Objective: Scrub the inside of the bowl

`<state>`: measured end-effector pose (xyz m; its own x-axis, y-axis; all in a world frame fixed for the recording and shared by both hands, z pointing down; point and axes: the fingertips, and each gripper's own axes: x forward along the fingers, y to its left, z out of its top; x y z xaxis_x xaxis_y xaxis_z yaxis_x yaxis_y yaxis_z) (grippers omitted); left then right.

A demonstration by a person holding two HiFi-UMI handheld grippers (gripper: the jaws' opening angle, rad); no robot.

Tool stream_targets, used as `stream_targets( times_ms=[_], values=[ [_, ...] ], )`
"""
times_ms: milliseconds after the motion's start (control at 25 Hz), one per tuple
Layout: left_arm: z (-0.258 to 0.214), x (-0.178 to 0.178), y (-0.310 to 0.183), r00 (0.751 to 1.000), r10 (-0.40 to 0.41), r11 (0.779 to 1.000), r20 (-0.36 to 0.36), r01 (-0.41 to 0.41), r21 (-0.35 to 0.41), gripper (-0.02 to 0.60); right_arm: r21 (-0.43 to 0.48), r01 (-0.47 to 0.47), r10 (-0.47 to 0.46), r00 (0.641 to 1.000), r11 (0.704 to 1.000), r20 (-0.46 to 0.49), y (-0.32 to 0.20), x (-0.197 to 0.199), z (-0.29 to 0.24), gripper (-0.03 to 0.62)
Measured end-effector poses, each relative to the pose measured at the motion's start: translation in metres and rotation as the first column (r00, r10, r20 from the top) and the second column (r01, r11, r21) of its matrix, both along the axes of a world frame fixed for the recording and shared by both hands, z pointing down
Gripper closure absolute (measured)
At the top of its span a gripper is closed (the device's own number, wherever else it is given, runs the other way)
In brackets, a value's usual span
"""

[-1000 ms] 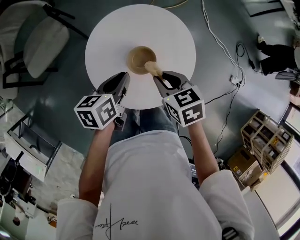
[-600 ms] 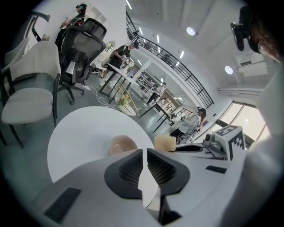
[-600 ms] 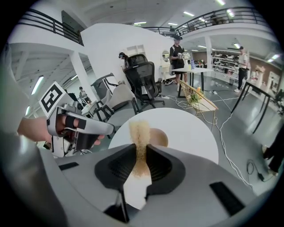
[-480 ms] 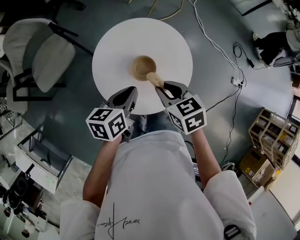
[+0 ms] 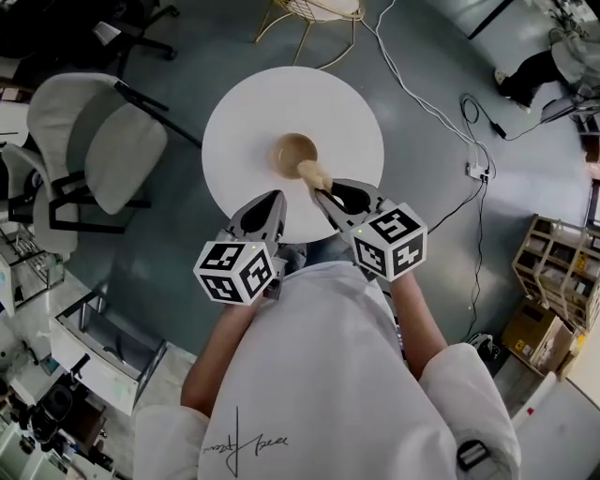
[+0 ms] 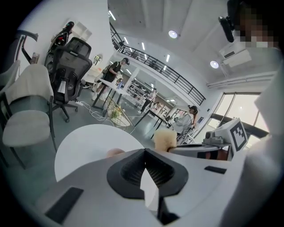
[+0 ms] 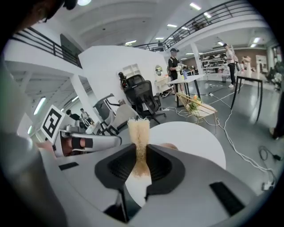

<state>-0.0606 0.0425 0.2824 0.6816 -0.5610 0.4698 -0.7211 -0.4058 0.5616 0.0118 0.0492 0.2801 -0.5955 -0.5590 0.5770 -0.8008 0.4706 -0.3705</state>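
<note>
My right gripper (image 5: 321, 190) is clamped on a pale yellow sponge (image 5: 314, 174). In the right gripper view the 2 jaws press the sponge from both sides, and it stands out past their tips as a tall narrow strip. My left gripper (image 5: 277, 196) holds nothing. In the left gripper view its 2 jaws meet at the tips, with only a thin wedge of white table showing lower down between them.

The bowl (image 5: 292, 152) is tan and small. It stands upright near the middle of the round white table (image 5: 248, 108), a little toward my side. In the head view the free end of the sponge lies over the near right part of the bowl's rim; I cannot tell whether it touches the bowl or hangs above it. The left gripper is apart from the bowl, over the near edge of the table, and points toward it. Both grippers are side by side, near each other.

On the floor at my left there is 1 grey chair (image 5: 103, 150) with a dark frame. At the far side of the table stands a seat with thin yellow wire legs (image 5: 309, 28). At my right, white cables (image 5: 427, 103) run over the dark floor to a power strip (image 5: 476, 171). Further right are wooden racks (image 5: 562, 272).
</note>
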Motion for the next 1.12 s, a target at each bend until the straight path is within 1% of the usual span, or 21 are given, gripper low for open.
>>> stream_targets(
  times_ms=[80,240,320,440,560,680,800,920,1000,1120],
  values=[
    [-0.01,-0.003,0.0,1.0,0.0,1.0,0.004,0.0,0.03,0.577,0.023,-0.027,0.026,0.999,0.999,0.032,0.002,-0.002,-0.014,0.507],
    [-0.03,-0.011,-0.005,1.0,-0.018,0.995,0.006,0.018,0.1,0.577,0.086,-0.048,0.047,0.999,0.995,0.004,0.005,-0.005,-0.029,0.508],
    [-0.043,-0.014,-0.005,1.0,-0.024,0.989,0.017,0.021,0.144,0.577,0.101,-0.063,0.063,0.998,0.993,0.004,0.008,-0.006,-0.034,0.508],
    [-0.059,-0.014,0.002,0.999,-0.025,0.982,0.027,0.02,0.185,0.577,0.131,-0.099,0.101,0.995,0.986,-0.006,0.016,-0.001,-0.044,0.51],
    [-0.079,-0.02,0.006,0.999,-0.049,0.972,0.007,0.046,0.23,0.577,0.175,-0.131,0.138,0.99,0.976,-0.026,0.02,0.001,-0.058,0.51],
    [-0.099,-0.021,0.014,0.998,-0.056,0.963,-0.003,0.055,0.263,0.577,0.217,-0.133,0.143,0.989,0.967,-0.033,0.027,-0.004,-0.075,0.51],
    [-0.109,-0.017,0.021,0.999,-0.04,0.952,0.023,0.031,0.304,0.577,0.242,-0.129,0.135,0.991,0.962,-0.008,0.033,-0.011,-0.089,0.51],
    [-0.111,-0.017,0.025,0.999,-0.039,0.948,0.034,0.026,0.317,0.577,0.236,-0.139,0.136,0.99,0.962,0.03,0.042,-0.021,-0.094,0.511],
    [-0.112,-0.016,0.027,0.999,-0.035,0.948,0.041,0.02,0.319,0.577,0.233,-0.146,0.141,0.989,0.962,0.038,0.048,-0.024,-0.098,0.514],
    [-0.115,-0.015,0.027,0.998,-0.032,0.941,0.052,0.013,0.338,0.577,0.251,-0.154,0.148,0.988,0.956,0.041,0.052,-0.023,-0.103,0.516]
  ],
)
